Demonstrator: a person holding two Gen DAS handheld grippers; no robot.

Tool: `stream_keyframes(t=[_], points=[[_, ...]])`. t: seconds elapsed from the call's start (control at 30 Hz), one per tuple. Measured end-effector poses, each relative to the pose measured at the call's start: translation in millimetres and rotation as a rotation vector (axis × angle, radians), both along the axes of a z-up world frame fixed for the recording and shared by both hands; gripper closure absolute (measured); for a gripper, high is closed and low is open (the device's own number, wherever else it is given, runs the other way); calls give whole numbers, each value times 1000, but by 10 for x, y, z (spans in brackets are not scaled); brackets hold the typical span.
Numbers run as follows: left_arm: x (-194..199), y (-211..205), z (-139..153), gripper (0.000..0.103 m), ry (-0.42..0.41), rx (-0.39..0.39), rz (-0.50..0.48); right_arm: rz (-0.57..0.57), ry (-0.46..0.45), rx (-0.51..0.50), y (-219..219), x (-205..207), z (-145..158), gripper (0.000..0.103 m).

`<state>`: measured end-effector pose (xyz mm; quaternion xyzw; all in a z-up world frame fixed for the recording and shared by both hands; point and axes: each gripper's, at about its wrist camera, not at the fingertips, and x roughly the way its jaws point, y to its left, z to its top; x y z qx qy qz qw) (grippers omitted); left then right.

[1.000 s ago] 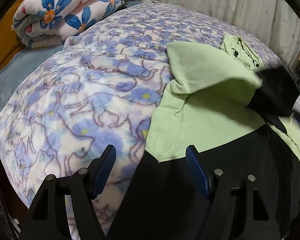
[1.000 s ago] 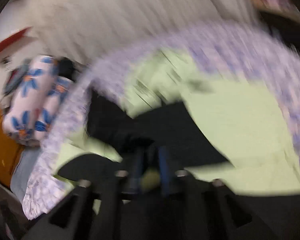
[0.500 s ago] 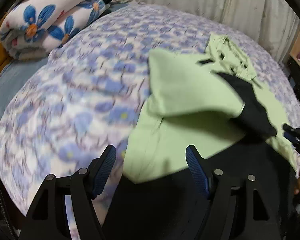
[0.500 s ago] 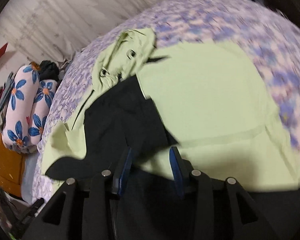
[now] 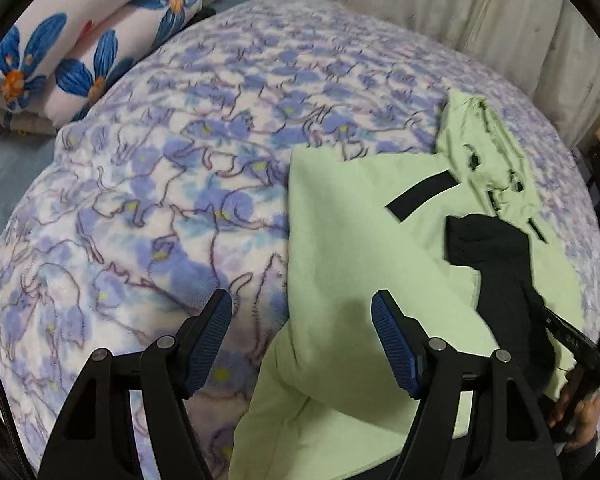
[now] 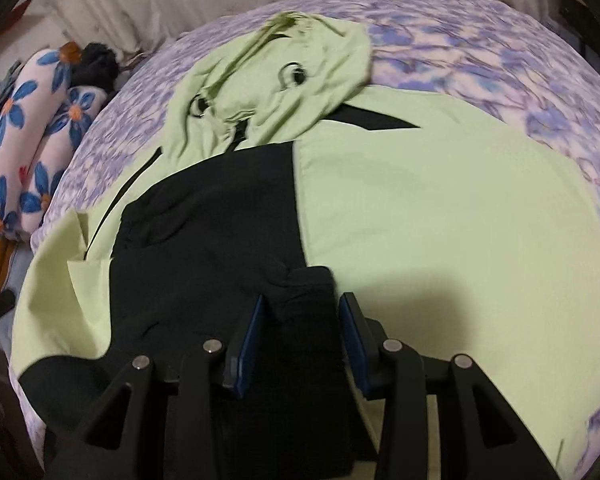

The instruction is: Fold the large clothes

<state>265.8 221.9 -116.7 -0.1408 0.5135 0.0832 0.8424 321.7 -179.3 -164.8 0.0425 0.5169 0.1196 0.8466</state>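
At the bottom of the left wrist view, the left tongs (image 5: 302, 338) stand wide apart, holding nothing, over the near left edge of the green hoodie (image 5: 364, 264). Low in the right wrist view, the right tongs (image 6: 302, 332) are partly parted around the black sleeve (image 6: 220, 236), folded across the hoodie's middle. Both lie on the purple floral blanket (image 5: 160, 184); rolled flowered bedding (image 5: 72, 44) sits upper left.
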Motion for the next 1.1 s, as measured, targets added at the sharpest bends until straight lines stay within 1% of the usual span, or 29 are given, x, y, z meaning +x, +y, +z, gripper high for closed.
stream_keyframes(t=[0.03, 0.07, 0.13, 0.2, 0.27, 0.33, 0.4, 0.43, 0.47, 0.5, 0.53, 0.6, 0.63, 0.67, 0.7, 0.8, 0.87, 0.97, 1.07, 1.1], points=[[25, -17, -38, 32, 3, 4, -2, 23, -23, -57, 67, -43, 27, 77], [31, -32, -55, 32, 0, 9, -2, 47, -48, -88, 120, -93, 76, 79], [24, -57, -54, 32, -23, 19, 2, 90, -94, -63, 168, -191, 239, 82], [17, -69, -18, 32, -51, 30, 10, 91, -172, -21, 165, -285, 488, 82], [16, -76, 34, 32, -88, 36, 20, 73, -280, 35, 122, -391, 802, 82], [23, -86, 82, 32, -119, 40, 26, 37, -381, 55, 77, -463, 1041, 82], [45, -101, 116, 32, -138, 47, 25, -31, -467, 67, -24, -497, 1195, 82], [66, -124, 124, 32, -142, 54, 20, -69, -483, 61, -74, -485, 1205, 82], [92, -151, 121, 32, -142, 63, 15, -122, -479, 56, -160, -449, 1175, 82], [103, -165, 117, 32, -140, 68, 10, -170, -453, 53, -249, -398, 1107, 82], [130, -189, 95, 32, -134, 77, 3, -225, -402, 40, -339, -334, 993, 81], [177, -222, 37, 32, -119, 94, -8, -333, -224, -11, -525, -172, 644, 78], [214, -239, -14, 32, -105, 106, -19, -348, -151, -12, -588, -116, 494, 77], [250, -247, -75, 32, -85, 120, -26, -349, -72, 10, -665, -69, 328, 77], [276, -249, -129, 32, -67, 131, -32, -345, -23, 37, -731, -57, 220, 77], [322, -209, -277, 32, -23, 144, -40, -330, 9, 97, -913, -130, 131, 74], [323, -136, -369, 32, 6, 137, -43, -322, 9, 130, -1015, -215, 129, 62], [266, -37, -460, 32, 28, 68, -58, -293, 25, 170, -1128, -327, 102, 59], [171, -5, -544, 32, 54, -21, -90, -245, 35, 191, -1107, -412, 72, 59], [144, -20, -563, 32, 57, -35, -99, -226, 33, 200, -1075, -428, 67, 59]])
